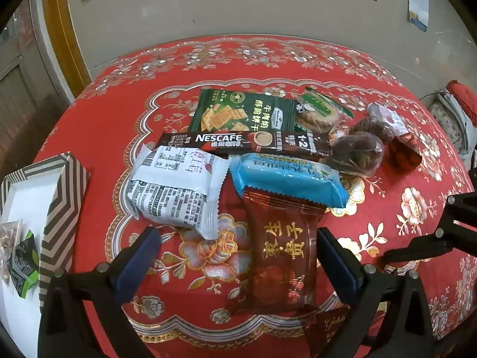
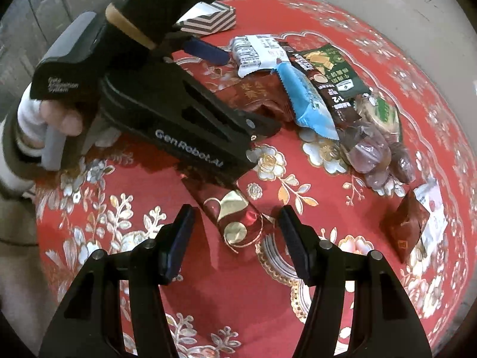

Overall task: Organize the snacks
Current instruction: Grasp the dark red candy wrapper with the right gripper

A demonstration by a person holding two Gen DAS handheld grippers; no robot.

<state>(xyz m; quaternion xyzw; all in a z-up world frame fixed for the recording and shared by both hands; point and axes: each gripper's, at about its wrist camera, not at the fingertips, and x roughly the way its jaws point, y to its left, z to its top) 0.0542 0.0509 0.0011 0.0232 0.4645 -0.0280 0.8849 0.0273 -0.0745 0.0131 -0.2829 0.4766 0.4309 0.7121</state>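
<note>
Brown crinkly foil snack packet with gold lettering [image 1: 280, 256] lies flat on red embroidered tablecloth [image 1: 98, 137], between spread fingers of left gripper [image 1: 235, 256].
Light, soft, slippery; pinch across its middle. Right gripper [image 2: 235, 238] gapes wide, holding nothing, over red-gold foil candy [image 2: 232, 217].

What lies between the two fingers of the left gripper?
In the left wrist view, the open left gripper brackets a dark red snack packet and bare red tablecloth.
</note>
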